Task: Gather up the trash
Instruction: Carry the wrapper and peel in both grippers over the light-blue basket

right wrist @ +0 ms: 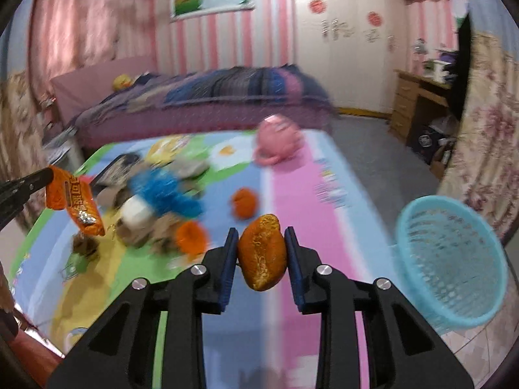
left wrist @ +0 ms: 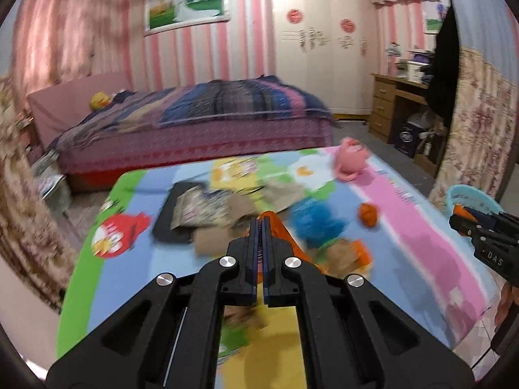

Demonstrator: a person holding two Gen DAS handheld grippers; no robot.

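Note:
My left gripper [left wrist: 262,227] is shut on an orange snack wrapper [left wrist: 281,230], which hangs from its tips above the cartoon play mat [left wrist: 412,227]. The right wrist view shows the same wrapper [right wrist: 79,206] dangling at the far left. My right gripper [right wrist: 262,238] is shut on a piece of orange peel [right wrist: 262,254], held upright between the blue pads above the mat's pink stripe [right wrist: 311,207]. A light blue mesh basket [right wrist: 454,256] stands just right of it, off the mat's edge. In the left wrist view, the right gripper [left wrist: 460,218] shows at the right edge, in front of the basket [left wrist: 470,191].
More litter lies on the mat: orange peel pieces [right wrist: 245,202], a blue fluffy ball [right wrist: 168,191], brown paper scraps [left wrist: 282,191] and a black tray [left wrist: 175,217]. A pink plush toy [right wrist: 279,137] sits at the mat's far edge. A bed [left wrist: 201,120] stands behind, a wooden desk [left wrist: 389,103] at the right.

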